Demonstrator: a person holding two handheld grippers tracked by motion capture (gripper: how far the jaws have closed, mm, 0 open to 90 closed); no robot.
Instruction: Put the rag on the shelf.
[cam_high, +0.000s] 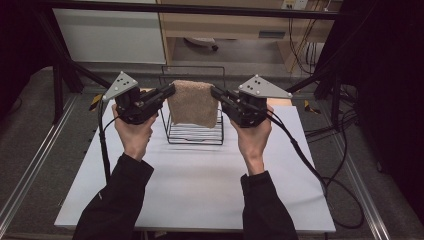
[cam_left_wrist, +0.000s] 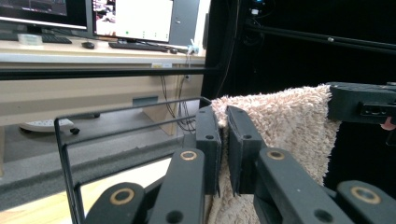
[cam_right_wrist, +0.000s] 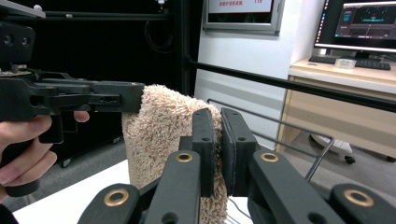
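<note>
White table (cam_high: 200, 185) — desk with monitors (cam_left_wrist: 133, 18) and keyboard (cam_left_wrist: 137, 45) behind.

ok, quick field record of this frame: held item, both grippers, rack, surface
held item: beige towel, hanging folded, stretched between both grippers
left gripper: jaws shut on the towel's left top edge
right gripper: jaws shut on the towel's right top edge
rack: black wire rack, behind and below the towel; contact with the towel cannot be told
surface: white table
</note>
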